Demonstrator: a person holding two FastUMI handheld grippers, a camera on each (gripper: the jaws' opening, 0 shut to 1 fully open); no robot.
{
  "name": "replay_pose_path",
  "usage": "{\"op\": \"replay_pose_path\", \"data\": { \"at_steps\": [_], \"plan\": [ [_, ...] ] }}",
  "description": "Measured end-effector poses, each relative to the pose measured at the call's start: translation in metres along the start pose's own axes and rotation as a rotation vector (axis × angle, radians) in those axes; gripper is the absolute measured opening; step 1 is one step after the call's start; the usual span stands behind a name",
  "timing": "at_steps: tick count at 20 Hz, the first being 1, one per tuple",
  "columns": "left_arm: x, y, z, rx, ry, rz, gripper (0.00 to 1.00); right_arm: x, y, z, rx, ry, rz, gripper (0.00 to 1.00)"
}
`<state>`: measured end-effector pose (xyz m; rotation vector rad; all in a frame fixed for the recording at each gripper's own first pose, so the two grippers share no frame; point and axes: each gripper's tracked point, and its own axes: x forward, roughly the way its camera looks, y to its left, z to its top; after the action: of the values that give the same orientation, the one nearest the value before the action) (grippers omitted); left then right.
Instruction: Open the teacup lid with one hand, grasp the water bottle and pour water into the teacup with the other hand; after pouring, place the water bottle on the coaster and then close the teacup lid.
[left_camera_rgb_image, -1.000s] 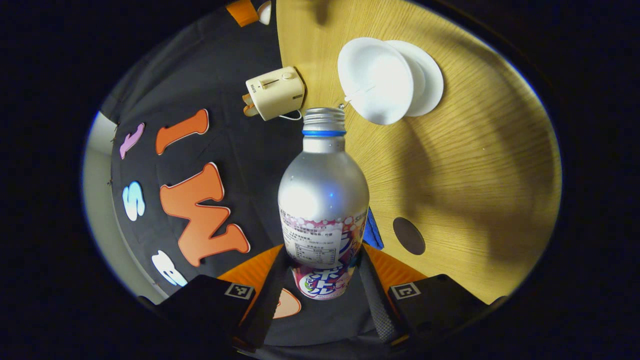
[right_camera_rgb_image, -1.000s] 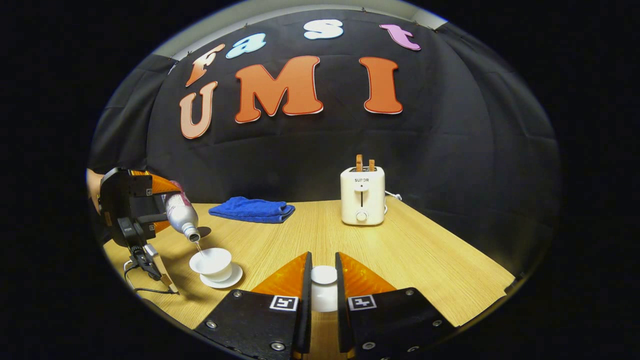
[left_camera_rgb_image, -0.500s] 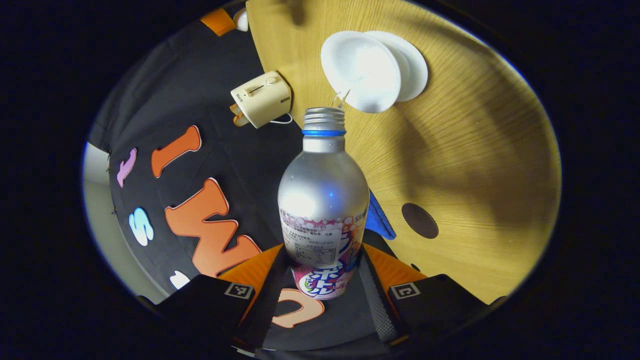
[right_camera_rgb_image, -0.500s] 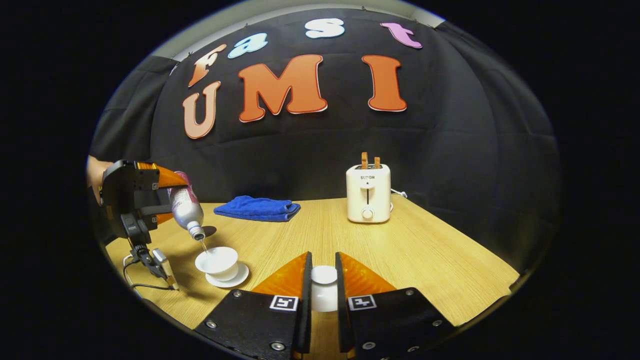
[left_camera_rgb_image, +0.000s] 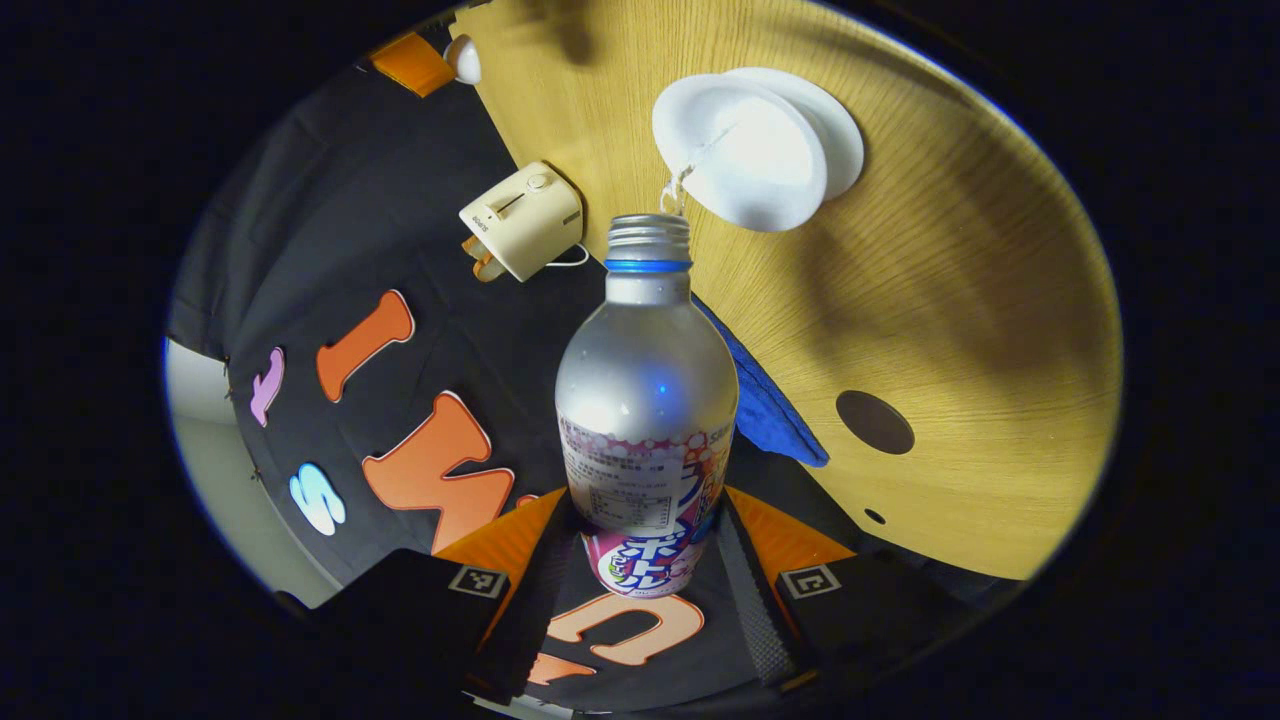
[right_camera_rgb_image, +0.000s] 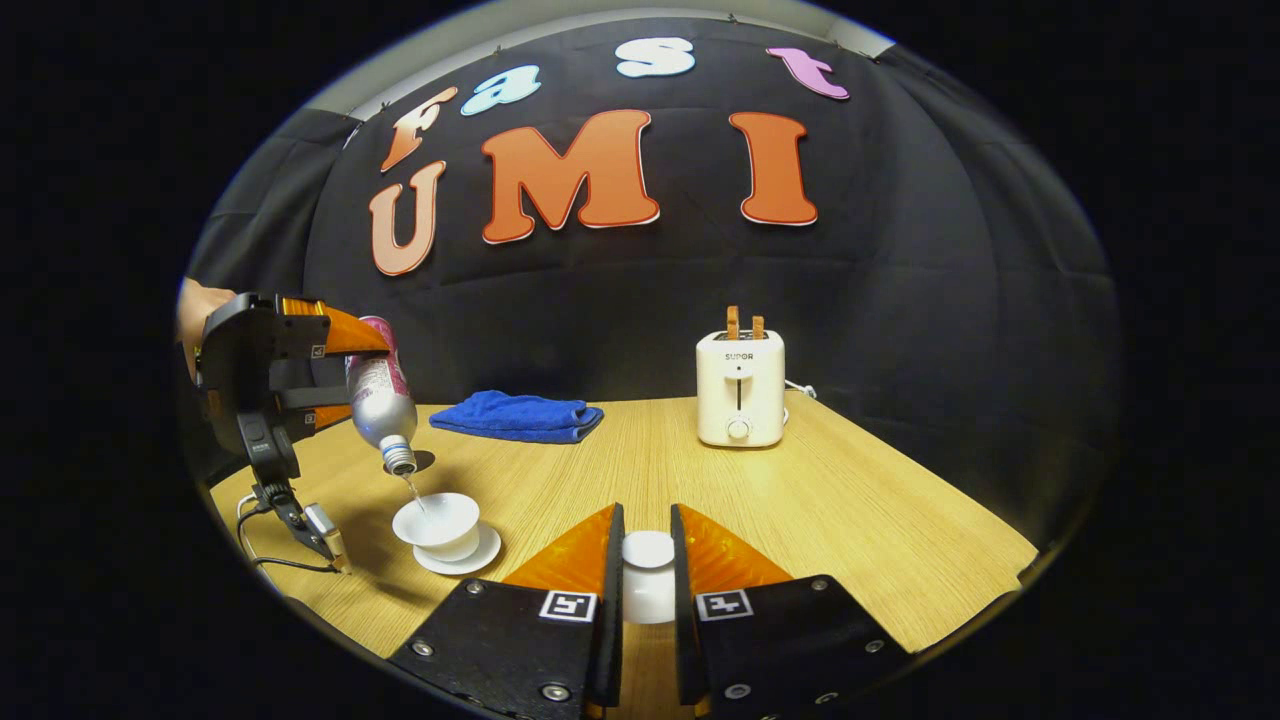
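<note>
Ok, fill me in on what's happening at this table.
A person is working two hand-held claws. The left claw grips the water bottle, tipped mouth-down, and a thin stream runs into the open teacup on its saucer. The right claw holds the teacup lid off to the side. The coaster lies bare, so the pour is under way.

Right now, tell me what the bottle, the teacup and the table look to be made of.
Bottle: likely aluminium, matte silver with soft highlights, threaded metal neck, printed label.
Teacup: probably glazed porcelain, smooth white.
Table: light wood grain, possibly laminate.
</note>
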<state>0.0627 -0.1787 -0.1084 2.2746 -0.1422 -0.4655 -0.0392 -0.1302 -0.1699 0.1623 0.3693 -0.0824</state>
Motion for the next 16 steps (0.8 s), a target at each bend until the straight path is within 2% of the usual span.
{"op": "replay_pose_path", "data": {
  "at_steps": [2,4,5,7,9,12,13,14,16],
  "plan": [
    [-0.001,-0.001,0.0,0.014,0.0,0.001,0.87,0.0,0.0,0.0,0.006,0.002,-0.001,0.22],
    [0.001,0.004,-0.001,0.044,-0.001,0.002,0.82,0.0,0.0,0.0,0.013,0.001,-0.002,0.22],
    [0.002,0.009,-0.002,0.053,0.0,0.008,0.87,0.0,0.0,0.001,0.013,-0.002,-0.001,0.22],
    [0.003,0.011,-0.004,0.056,0.004,0.02,0.82,0.0,0.0,0.002,0.015,-0.006,-0.003,0.22],
    [0.002,0.021,-0.006,0.062,0.006,0.032,0.84,-0.001,0.001,0.001,0.02,-0.006,-0.003,0.22],
    [0.003,0.017,-0.004,0.069,0.007,0.04,0.82,-0.001,0.001,0.001,0.021,-0.006,-0.003,0.22],
    [0.003,0.015,-0.005,0.074,0.007,0.046,0.82,-0.001,0.0,0.001,0.022,-0.007,-0.005,0.22],
    [0.002,0.014,-0.005,0.087,0.01,0.052,0.86,-0.001,0.001,0.001,0.022,-0.007,0.0,0.22],
    [0.004,0.008,-0.004,0.082,0.008,0.048,0.84,-0.001,0.002,0.001,0.023,-0.006,0.002,0.22]
  ]
}}
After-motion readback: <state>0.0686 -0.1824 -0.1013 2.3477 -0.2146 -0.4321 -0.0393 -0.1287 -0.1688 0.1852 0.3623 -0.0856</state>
